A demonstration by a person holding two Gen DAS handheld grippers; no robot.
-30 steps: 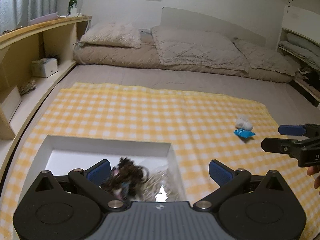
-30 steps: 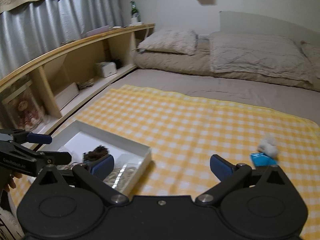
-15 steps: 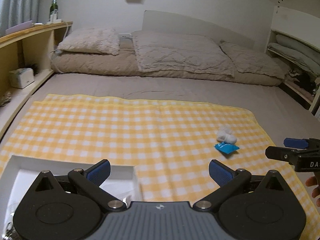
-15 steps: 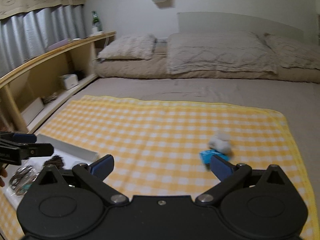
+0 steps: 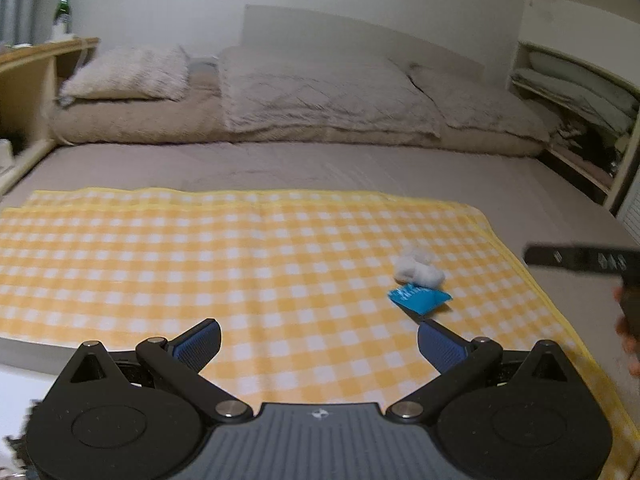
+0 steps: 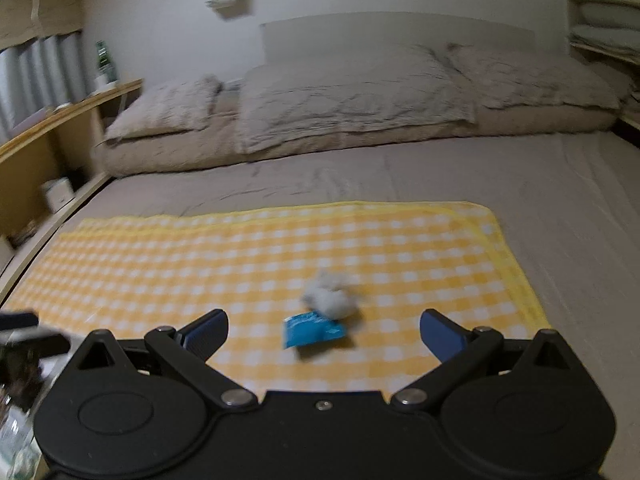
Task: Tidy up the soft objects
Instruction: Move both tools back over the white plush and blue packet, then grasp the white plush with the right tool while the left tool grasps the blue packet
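Both grippers have swung away from the white box toward the cloth's right part. The checked cloth point(image 6: 240, 264) lies on the bed point(image 6: 540, 200). On it, a blue packet point(image 6: 312, 330) touches a grey puff point(image 6: 330, 298). The right gripper point(image 6: 323, 330) and left gripper point(image 5: 319, 340) gape empty.

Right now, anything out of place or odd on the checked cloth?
Two loose items sit together near the right side of the yellow checked cloth: a blue packet and a small grey-white fluffy lump just behind it. Nothing looks spilled or damaged. Both views are motion-blurred.
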